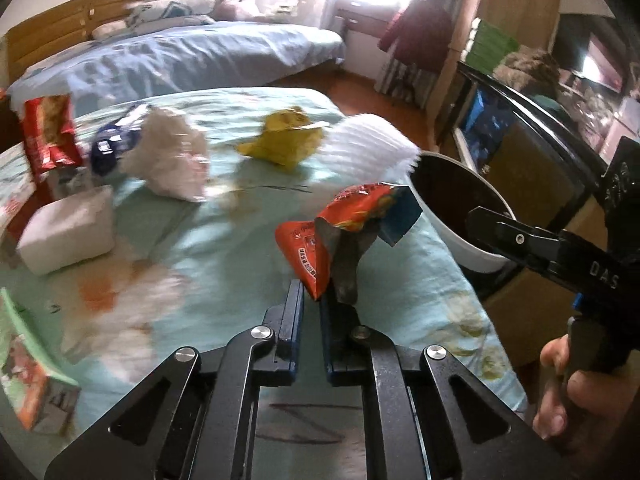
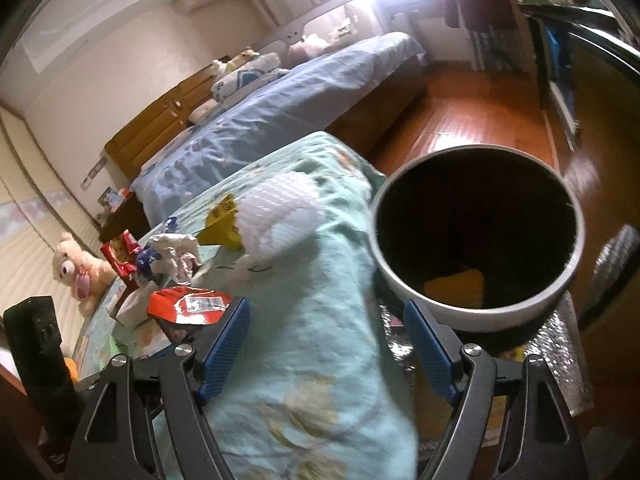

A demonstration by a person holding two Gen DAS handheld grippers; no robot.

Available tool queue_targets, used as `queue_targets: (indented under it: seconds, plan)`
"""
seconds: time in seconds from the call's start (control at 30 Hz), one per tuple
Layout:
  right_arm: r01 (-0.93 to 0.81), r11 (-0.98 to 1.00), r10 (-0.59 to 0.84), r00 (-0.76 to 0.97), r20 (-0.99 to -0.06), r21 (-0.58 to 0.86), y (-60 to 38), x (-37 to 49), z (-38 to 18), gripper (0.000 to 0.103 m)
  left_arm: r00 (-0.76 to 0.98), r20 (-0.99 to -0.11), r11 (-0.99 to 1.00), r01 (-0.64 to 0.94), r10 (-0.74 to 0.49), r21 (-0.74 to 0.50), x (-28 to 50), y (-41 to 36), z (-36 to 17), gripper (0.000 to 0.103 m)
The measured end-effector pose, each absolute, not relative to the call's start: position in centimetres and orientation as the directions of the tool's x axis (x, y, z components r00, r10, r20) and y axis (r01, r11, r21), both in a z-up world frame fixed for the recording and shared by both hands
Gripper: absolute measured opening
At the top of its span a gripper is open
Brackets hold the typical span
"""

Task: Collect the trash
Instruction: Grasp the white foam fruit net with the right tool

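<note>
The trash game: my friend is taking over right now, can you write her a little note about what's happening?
Left gripper: shut on the orange snack wrapper, lifted off the green bedspread.
Right gripper: open, empty, near the white bin.
Bin: beside the bed's edge, with something yellow already inside.
Left on the bed: yellow wrapper, crumpled white paper, blue wrapper, red packet, white foam piece, white tissue pack, green carton.
Next: probably drop the orange wrapper in the bin, then fetch the rest.
</note>
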State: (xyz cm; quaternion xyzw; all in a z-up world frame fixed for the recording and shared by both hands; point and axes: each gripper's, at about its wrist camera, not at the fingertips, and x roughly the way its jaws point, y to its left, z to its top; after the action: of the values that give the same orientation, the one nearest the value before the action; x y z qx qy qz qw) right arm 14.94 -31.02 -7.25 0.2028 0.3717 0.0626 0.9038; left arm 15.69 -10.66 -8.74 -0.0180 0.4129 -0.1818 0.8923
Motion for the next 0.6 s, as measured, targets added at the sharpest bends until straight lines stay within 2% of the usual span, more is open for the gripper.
queue_targets:
  seconds: [0.23,0.5,0.57,0.6]
  plan:
    - [-0.046,0.926,0.295,0.710,-0.640,0.376,-28.2,18.7,-7.3,0.080,0.616,-0.728,0.953,0.234,-0.300,-0.194,16.4,-7.8,-8.6,0.007]
    - [-0.061,0.929,0.302,0.692,-0.656,0.364,-28.0,21.9,-8.1,0.080,0.611,-0.736,0.956,0.207,-0.292,-0.208,17.4,-7.1,-9.1,0.007]
    - [-0.064,0.925,0.314,0.683,-0.659,0.374,-27.9,22.4,-8.3,0.078,0.607,-0.739,0.956,0.205,-0.294,-0.212,17.6,-6.9,-9.2,0.007]
    - [-0.062,0.926,0.313,0.681,-0.663,0.373,-27.8,22.7,-8.4,0.071,0.604,-0.741,0.955,0.204,-0.295,-0.213,17.7,-6.9,-9.4,0.007]
